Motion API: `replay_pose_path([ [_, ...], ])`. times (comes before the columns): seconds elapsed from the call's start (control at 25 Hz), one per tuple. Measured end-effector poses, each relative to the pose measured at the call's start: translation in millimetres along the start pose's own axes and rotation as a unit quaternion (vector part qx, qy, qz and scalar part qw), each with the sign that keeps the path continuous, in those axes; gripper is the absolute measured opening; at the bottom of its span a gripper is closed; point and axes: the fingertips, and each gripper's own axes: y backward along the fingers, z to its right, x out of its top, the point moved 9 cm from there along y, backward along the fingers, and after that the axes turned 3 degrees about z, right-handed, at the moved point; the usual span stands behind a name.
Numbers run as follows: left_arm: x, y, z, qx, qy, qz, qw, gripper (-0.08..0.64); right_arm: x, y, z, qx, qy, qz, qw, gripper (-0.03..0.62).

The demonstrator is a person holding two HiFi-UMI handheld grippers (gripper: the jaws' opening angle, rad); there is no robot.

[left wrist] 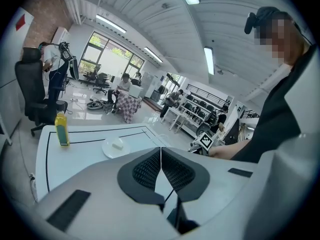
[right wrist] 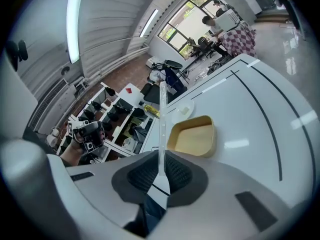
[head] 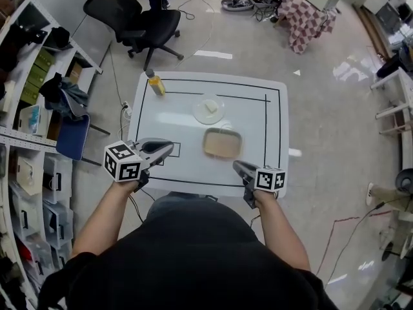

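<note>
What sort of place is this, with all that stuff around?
Probably a lab or workshop: shelves crammed with gear, cables lying on the floor, a swivel chair, and a white table marked with black lines.

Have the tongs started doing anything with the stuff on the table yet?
Barely begun. Done: the right tongs are shut on a thin clear stick. In hand: both tongs hover at the table's near edge, the left tongs shut and empty. Left: the beige tray, the plate with its white piece and the yellow bottle stand untouched.
</note>
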Motion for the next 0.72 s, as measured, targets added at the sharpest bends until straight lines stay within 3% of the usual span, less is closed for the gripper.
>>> replay_pose_path([
  [0.44,8.0,2.2,23.3,-0.005,-0.011,0.020,0.9997,0.025,21.2,43.1,-10.7,-0.009,0.013,0.043,0.999,0.046],
  [0.72,13.7,2.1,35.5,-0.007,-0.023,0.026,0.9994,0.025,48.8,91.1,-15.1,-0.017,0.021,0.101,0.995,0.046],
])
